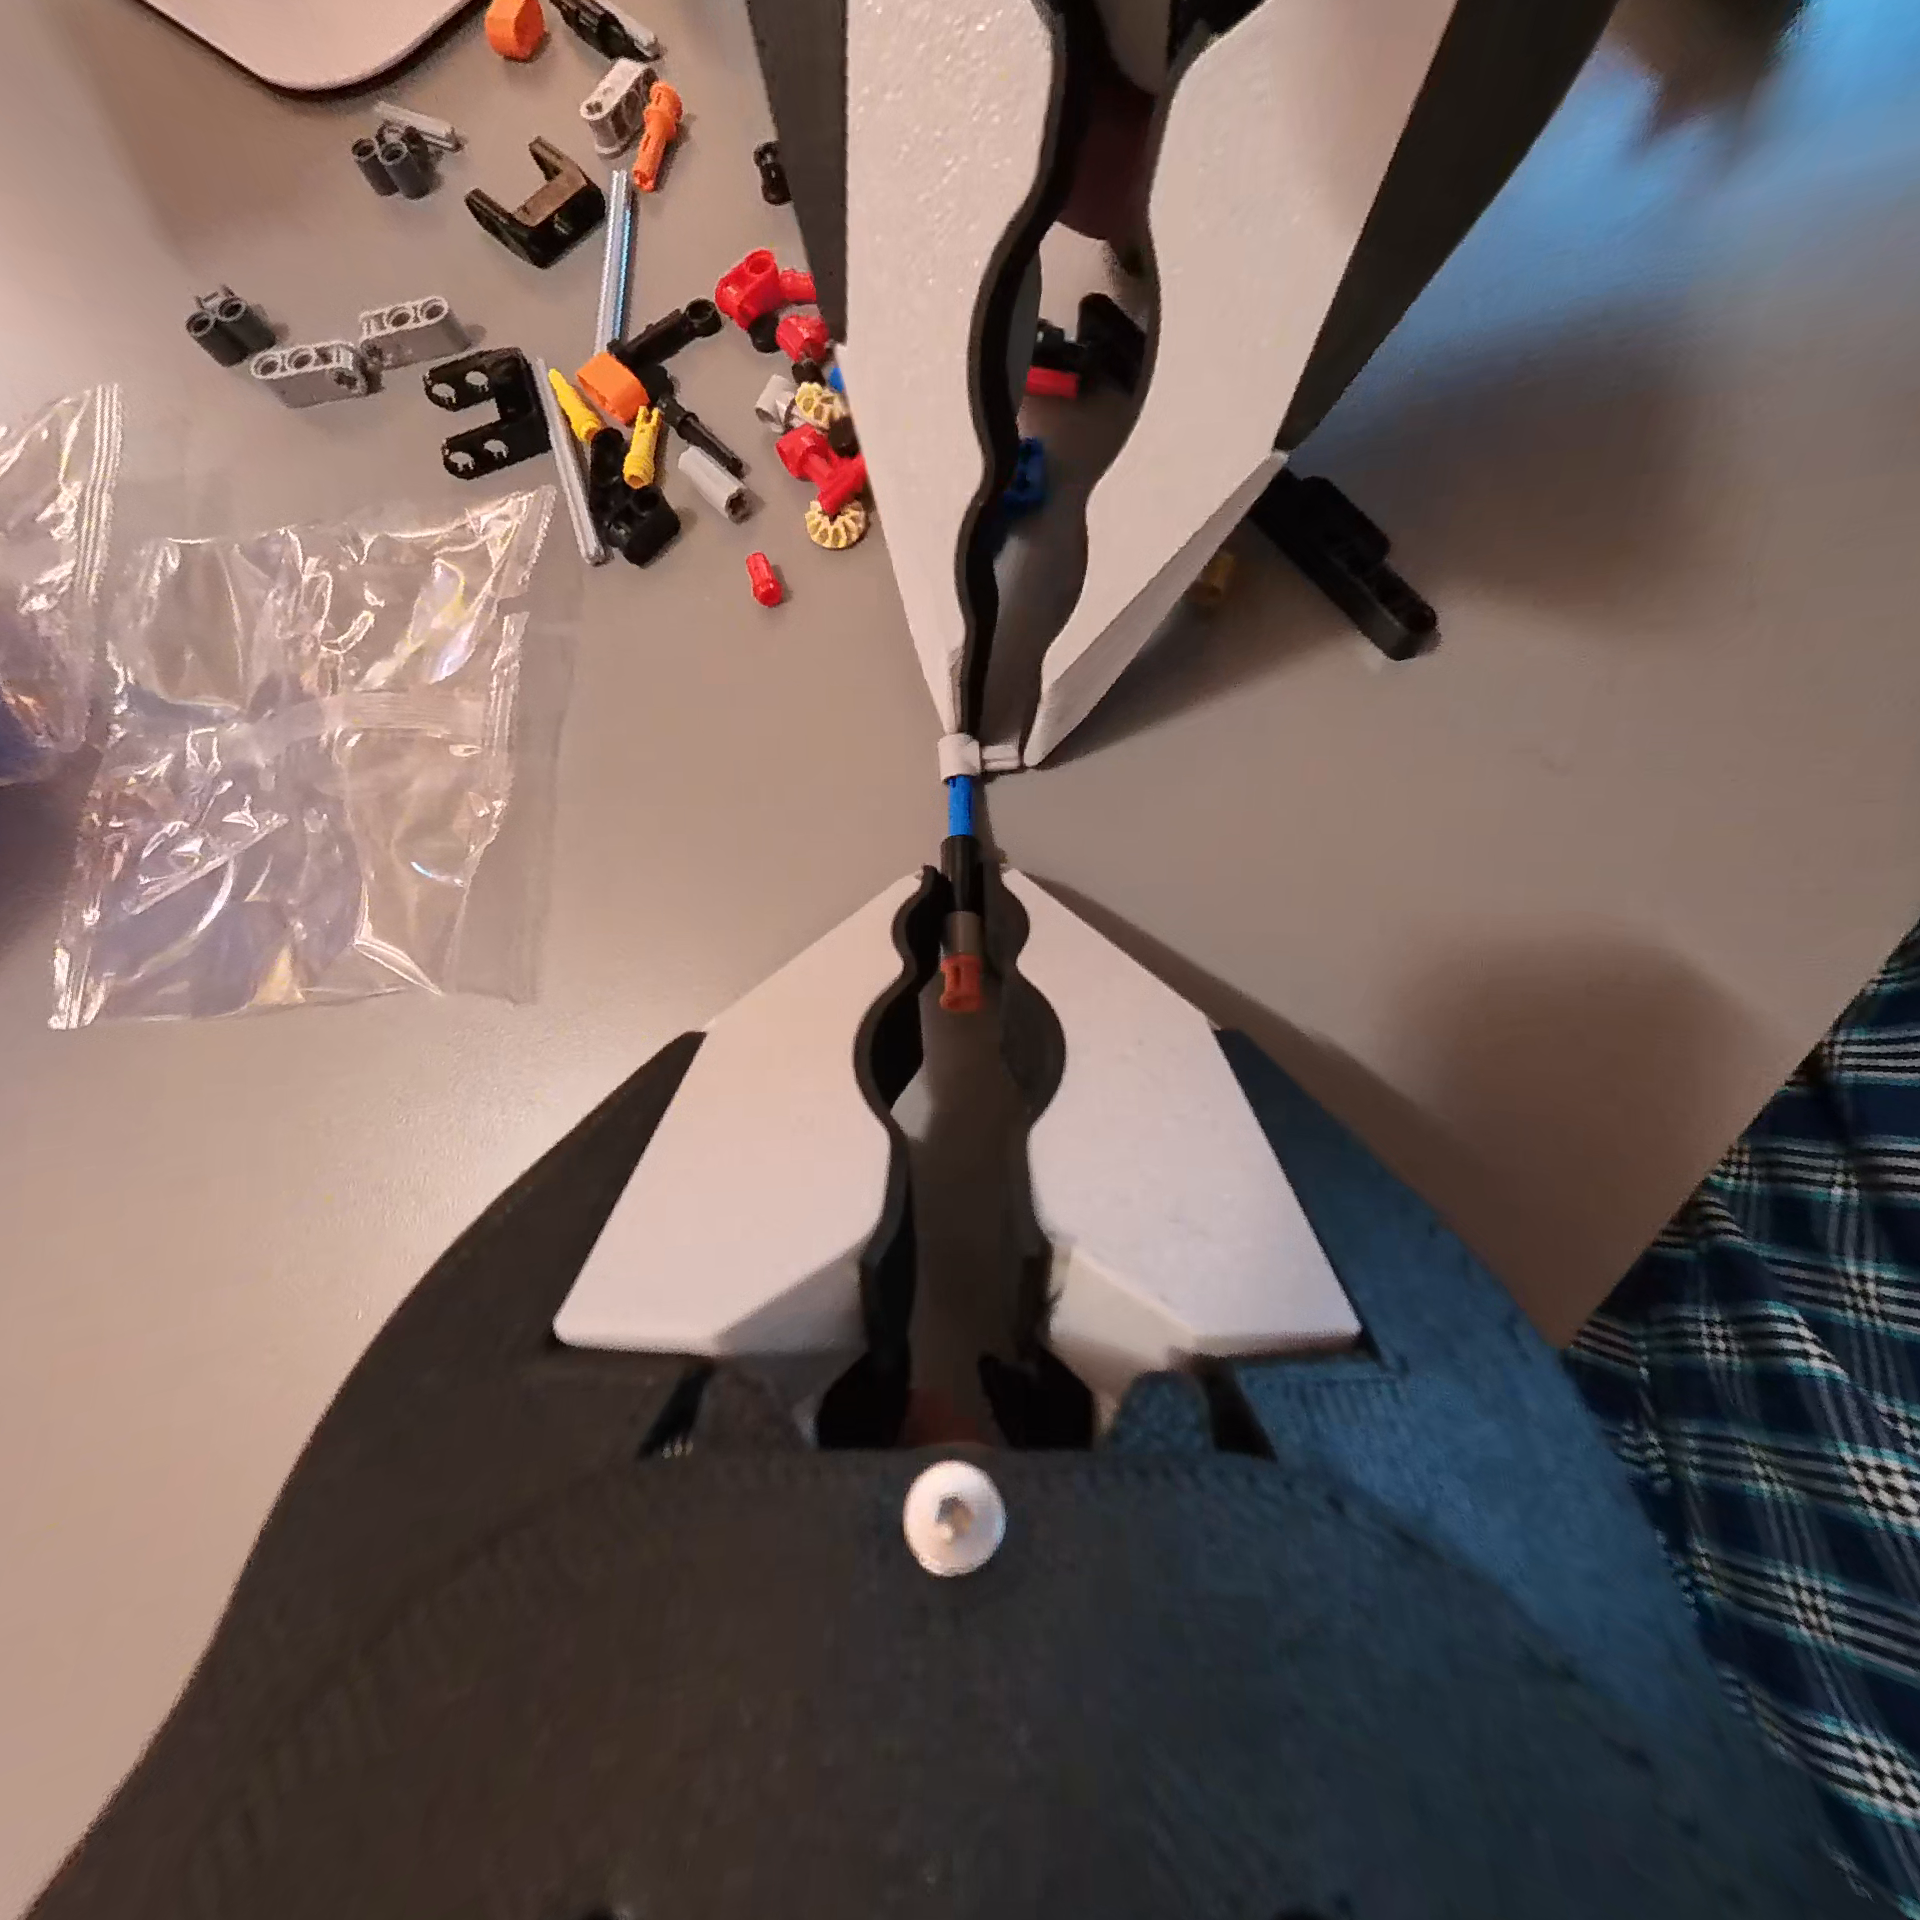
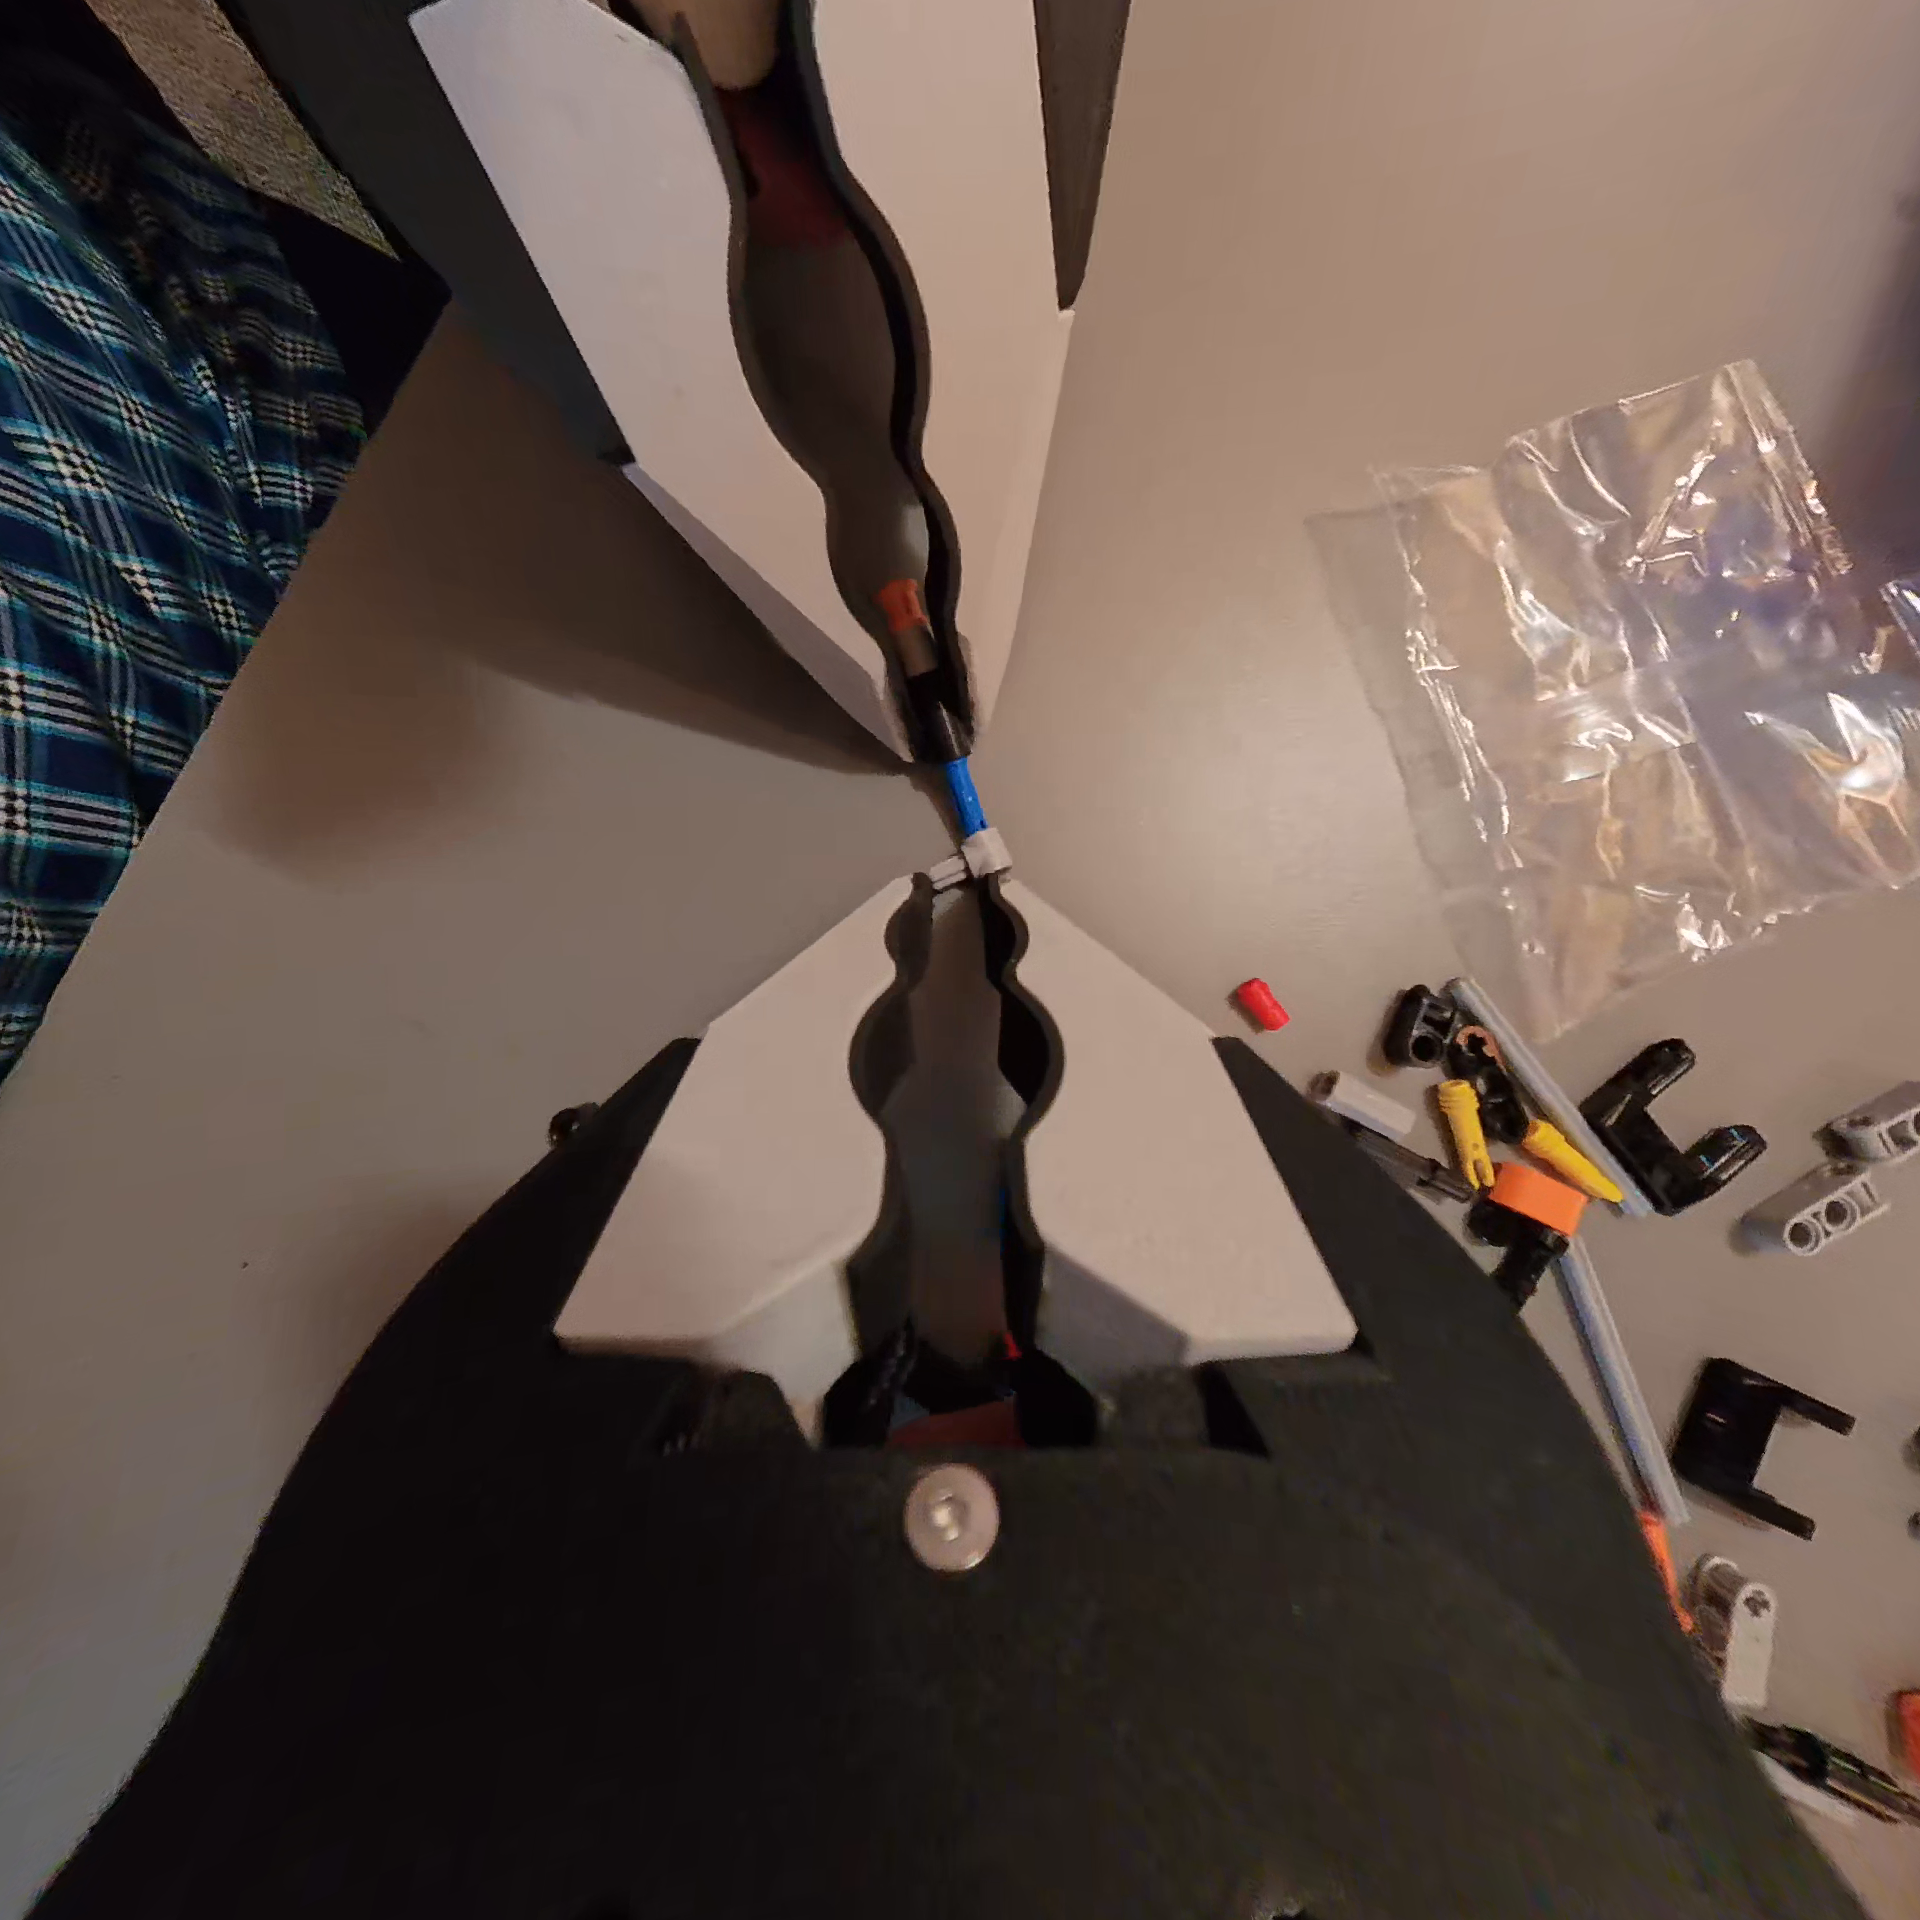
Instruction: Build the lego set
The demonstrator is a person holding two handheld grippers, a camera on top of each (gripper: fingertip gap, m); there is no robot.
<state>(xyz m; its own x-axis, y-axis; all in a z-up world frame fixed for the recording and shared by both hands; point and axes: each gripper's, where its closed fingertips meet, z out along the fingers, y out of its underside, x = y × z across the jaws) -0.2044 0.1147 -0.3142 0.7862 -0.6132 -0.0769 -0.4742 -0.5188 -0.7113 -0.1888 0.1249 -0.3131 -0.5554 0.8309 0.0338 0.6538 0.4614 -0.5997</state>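
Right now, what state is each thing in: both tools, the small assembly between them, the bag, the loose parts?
Left tool: shut on the assembly's black end.
Right tool: shut on the grey connector.
Assembly: held off the table between both tools; blue axle bare in the middle.
Grey connector: on the blue axle's end.
Plastic bag: flat, crumpled.
Loose parts: scattered on the table.

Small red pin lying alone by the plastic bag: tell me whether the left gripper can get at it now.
Probably not: the left gripper is shut on the black sleeve, though the red pin lies unobstructed.
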